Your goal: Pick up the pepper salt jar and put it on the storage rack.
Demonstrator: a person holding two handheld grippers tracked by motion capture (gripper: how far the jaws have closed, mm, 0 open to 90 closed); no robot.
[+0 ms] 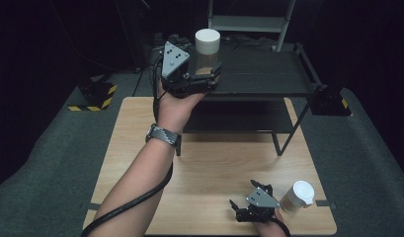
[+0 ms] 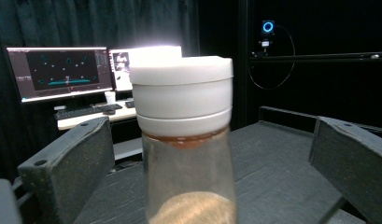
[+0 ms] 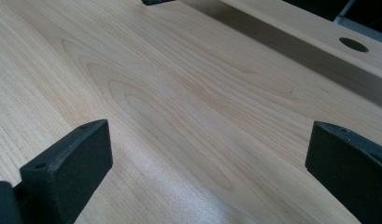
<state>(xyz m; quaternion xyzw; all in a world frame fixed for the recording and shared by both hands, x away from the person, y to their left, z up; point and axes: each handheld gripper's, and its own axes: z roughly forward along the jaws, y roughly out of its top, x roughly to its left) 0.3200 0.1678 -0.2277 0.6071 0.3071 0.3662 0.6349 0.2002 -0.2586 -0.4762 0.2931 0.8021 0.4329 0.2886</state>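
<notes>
A clear jar (image 1: 208,49) with a white lid and brown powder inside stands on the left part of the black shelf (image 1: 268,74). My left gripper (image 1: 208,74) is raised to the shelf and straddles this jar. In the left gripper view the jar (image 2: 186,140) sits between the jaws with a gap on each side, so the gripper (image 2: 212,154) is open. My right gripper (image 1: 243,195) rests low near the table's front edge, open with nothing between its jaws. In its own view that gripper (image 3: 207,154) faces bare wood. A second white-lidded jar (image 1: 298,196) stands just right of it.
The black metal shelf stands on thin legs over the back half of the wooden table (image 1: 214,163). Grey carpet surrounds the table. Monitors (image 2: 58,70) and a keyboard sit on a desk beyond the shelf. A metal frame (image 1: 249,22) stands behind it.
</notes>
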